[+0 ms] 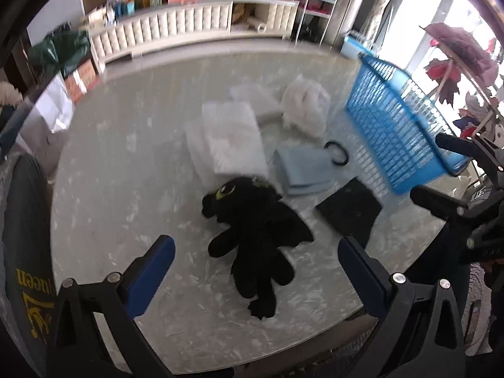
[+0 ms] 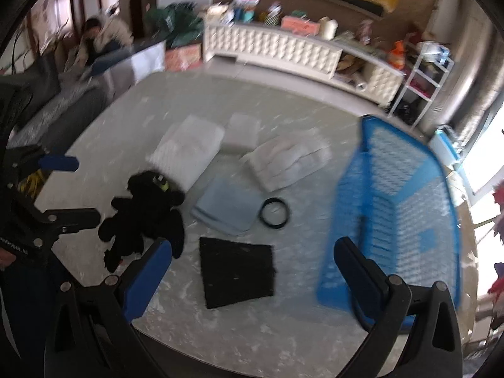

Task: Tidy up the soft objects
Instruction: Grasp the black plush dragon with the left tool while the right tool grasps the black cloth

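A black plush dragon (image 1: 252, 230) lies on the round marble table (image 1: 126, 189), just ahead of my open, empty left gripper (image 1: 255, 271). It also shows in the right wrist view (image 2: 145, 217). Behind it lie a white folded towel (image 1: 230, 138), a light blue cloth (image 1: 299, 170), a black cloth (image 1: 349, 211) and a white bundle (image 1: 305, 107). A blue plastic basket (image 1: 393, 126) stands at the right. My right gripper (image 2: 252, 271) is open and empty above the black cloth (image 2: 236, 274), beside the basket (image 2: 393, 220).
A black ring (image 2: 274, 212) lies between the blue cloth (image 2: 226, 208) and the basket. A smaller white pad (image 2: 242, 132) lies at the back. A white cabinet (image 2: 283, 50) with clutter stands beyond the table. The left gripper (image 2: 63, 189) shows at the left of the right wrist view.
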The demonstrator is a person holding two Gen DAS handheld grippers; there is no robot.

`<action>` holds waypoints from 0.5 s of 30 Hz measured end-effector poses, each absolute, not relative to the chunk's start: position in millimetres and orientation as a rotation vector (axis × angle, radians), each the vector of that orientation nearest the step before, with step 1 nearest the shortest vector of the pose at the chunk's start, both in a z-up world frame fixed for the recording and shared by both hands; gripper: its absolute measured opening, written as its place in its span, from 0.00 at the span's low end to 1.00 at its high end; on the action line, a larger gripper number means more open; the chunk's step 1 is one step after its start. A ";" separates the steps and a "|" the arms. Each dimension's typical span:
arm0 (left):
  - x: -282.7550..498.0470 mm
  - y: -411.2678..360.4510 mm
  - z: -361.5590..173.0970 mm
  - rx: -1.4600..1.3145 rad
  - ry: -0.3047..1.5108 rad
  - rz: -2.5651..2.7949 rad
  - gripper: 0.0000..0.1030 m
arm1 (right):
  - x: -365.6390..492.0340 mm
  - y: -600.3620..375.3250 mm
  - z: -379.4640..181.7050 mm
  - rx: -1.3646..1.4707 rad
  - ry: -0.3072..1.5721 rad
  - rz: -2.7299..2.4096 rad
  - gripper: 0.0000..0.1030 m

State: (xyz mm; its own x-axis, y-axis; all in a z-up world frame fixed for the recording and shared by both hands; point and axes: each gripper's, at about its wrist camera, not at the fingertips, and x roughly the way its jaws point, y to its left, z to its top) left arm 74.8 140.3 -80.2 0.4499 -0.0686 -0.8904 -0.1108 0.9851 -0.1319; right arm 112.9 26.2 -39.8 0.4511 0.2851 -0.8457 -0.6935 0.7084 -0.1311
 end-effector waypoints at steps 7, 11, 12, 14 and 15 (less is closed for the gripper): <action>93.1 149.6 -125.5 -0.198 1.200 0.016 1.00 | 132.0 50.5 -86.1 -0.576 1.063 0.653 0.99; 104.9 142.6 -143.5 -0.157 1.227 0.013 1.00 | 142.6 53.7 -108.4 -0.587 1.142 0.642 0.94; 108.1 141.6 -146.9 -0.148 1.234 0.014 1.00 | 144.4 53.3 -111.5 -0.591 1.152 0.638 0.94; 115.3 140.6 -155.9 -0.138 1.250 0.019 1.00 | 147.5 52.7 -118.4 -0.596 1.165 0.626 0.94; 119.1 140.1 -160.2 -0.139 1.258 0.022 1.00 | 150.4 51.2 -122.1 -0.593 1.179 0.618 0.94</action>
